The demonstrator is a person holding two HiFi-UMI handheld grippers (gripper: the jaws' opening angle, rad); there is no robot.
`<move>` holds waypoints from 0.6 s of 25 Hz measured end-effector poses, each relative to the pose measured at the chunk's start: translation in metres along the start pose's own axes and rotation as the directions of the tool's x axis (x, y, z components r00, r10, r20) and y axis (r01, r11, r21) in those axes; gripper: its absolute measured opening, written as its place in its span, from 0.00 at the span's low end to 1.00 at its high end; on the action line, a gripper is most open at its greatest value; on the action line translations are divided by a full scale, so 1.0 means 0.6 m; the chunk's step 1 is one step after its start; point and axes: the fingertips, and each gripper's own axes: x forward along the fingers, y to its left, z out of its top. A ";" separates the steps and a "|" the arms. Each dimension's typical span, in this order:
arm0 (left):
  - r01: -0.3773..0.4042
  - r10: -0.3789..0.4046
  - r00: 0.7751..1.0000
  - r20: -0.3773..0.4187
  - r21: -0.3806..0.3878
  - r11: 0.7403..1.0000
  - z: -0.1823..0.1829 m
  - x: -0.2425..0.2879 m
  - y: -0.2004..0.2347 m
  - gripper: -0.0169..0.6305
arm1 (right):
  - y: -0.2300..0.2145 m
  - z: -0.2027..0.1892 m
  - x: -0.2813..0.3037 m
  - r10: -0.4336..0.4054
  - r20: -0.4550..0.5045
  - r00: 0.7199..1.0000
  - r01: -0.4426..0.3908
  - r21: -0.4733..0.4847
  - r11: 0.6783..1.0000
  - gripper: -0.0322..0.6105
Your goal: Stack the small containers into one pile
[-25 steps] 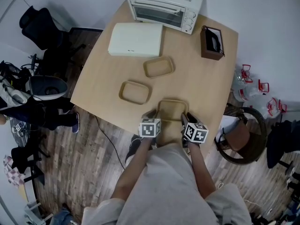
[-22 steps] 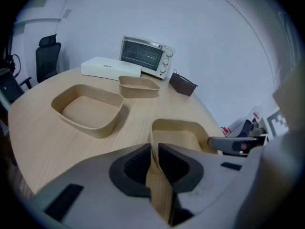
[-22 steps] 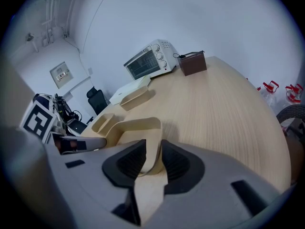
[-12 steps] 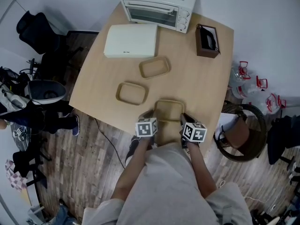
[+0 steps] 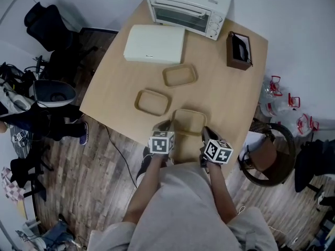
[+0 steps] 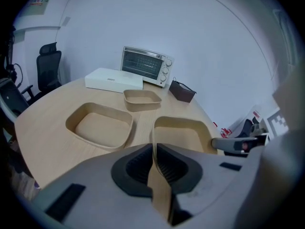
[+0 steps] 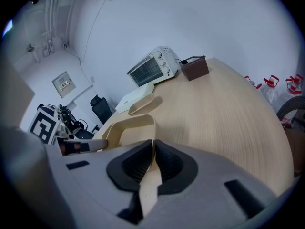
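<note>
I hold the nearest container at the desk's front edge.
Left claw clamped on one wall, right claw closing on the opposite wall; second container just beyond, third container farther, bare desk rightward.

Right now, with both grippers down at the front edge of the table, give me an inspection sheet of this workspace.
Surface: wooden table, light top, no spills seen.
Job's things: three beige containers, none stacked. The near container is at the front edge. The middle container and the far container stand apart beyond it.
Clutter: toaster oven, white box and brown box along the far side.
Grippers: left gripper is shut on the near container's left wall. The right gripper has its jaws closing, pads on the right wall.
Cables: black cable on the floor left of the table.
Surroundings: black office chair, brown chair, wood floor.
</note>
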 end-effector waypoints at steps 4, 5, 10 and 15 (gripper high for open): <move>0.000 0.000 1.000 0.008 0.004 1.000 0.015 -0.021 0.028 0.07 | 0.038 0.008 0.003 0.021 0.011 1.000 -0.021 -0.008 1.000 0.09; 0.002 -0.002 1.000 0.016 -0.002 1.000 0.021 -0.025 0.037 0.07 | 0.048 0.011 0.006 0.027 0.012 1.000 -0.027 -0.021 0.999 0.09; -0.001 0.001 0.999 0.035 0.014 1.000 0.048 -0.044 0.077 0.07 | 0.094 0.023 0.027 0.046 0.018 0.999 -0.046 -0.046 0.998 0.10; 0.005 -0.005 0.999 0.042 0.019 1.000 0.077 -0.055 0.113 0.07 | 0.134 0.039 0.044 0.062 0.021 0.998 -0.061 -0.037 0.997 0.10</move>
